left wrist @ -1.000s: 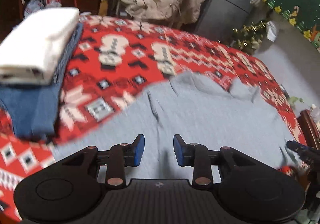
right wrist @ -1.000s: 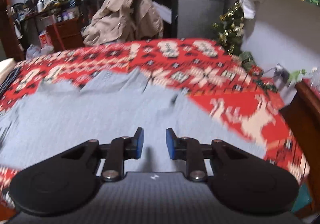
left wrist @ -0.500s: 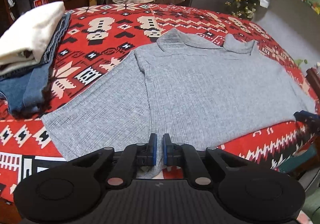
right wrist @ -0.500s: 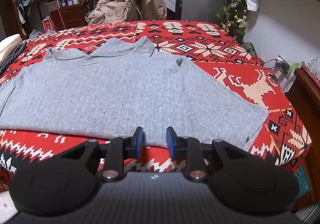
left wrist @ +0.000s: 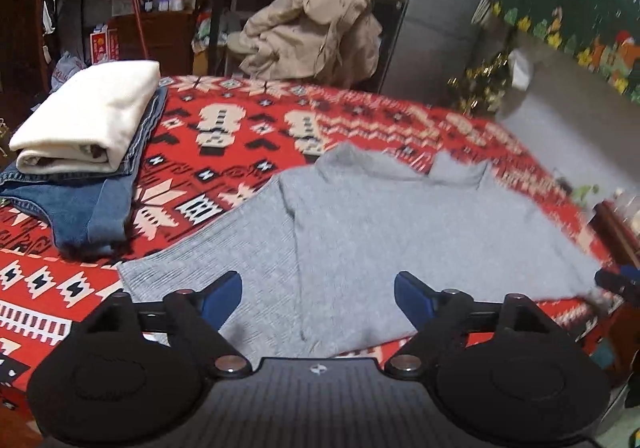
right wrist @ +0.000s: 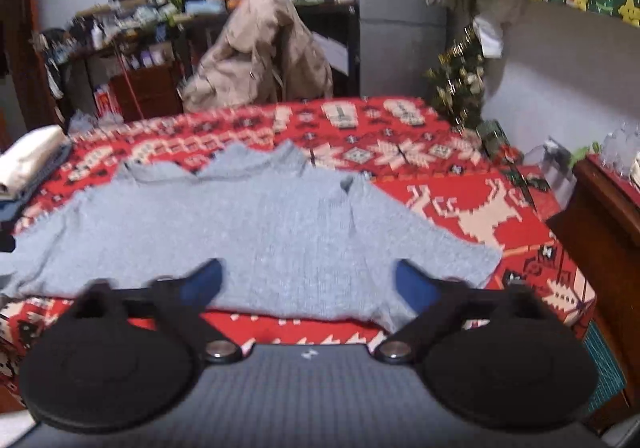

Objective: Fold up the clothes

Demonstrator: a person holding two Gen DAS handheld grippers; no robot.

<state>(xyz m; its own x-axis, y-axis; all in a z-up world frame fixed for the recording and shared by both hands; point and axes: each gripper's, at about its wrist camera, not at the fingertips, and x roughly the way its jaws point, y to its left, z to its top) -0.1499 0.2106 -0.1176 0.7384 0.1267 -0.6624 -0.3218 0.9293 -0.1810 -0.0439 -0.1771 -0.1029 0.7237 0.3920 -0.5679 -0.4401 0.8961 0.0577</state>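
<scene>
A grey ribbed sweater [left wrist: 384, 232] lies spread flat on the red patterned bed cover [left wrist: 240, 135], collar at the far side, sleeves out to both sides. My left gripper [left wrist: 318, 290] hovers over the sweater's near hem on its left half; its jaws are opening, wide apart, with nothing pressed between them. My right gripper [right wrist: 308, 280] hangs over the near hem of the sweater [right wrist: 256, 232] toward its right sleeve; its jaws are opening too and hold nothing. A dark tip of the right gripper [left wrist: 616, 282] shows at the left wrist view's right edge.
A folded white garment [left wrist: 88, 119] sits on folded blue jeans [left wrist: 80, 203] at the bed's left side. A beige coat [left wrist: 316, 27] hangs over a chair behind the bed. A wooden nightstand [right wrist: 600, 224] stands right of the bed, beside a small Christmas tree [right wrist: 460, 79].
Both grippers went from nearly shut at the sweater's near hem to wide open. The sweater now lies flat, released. Both views pulled back and tilted up slightly.
</scene>
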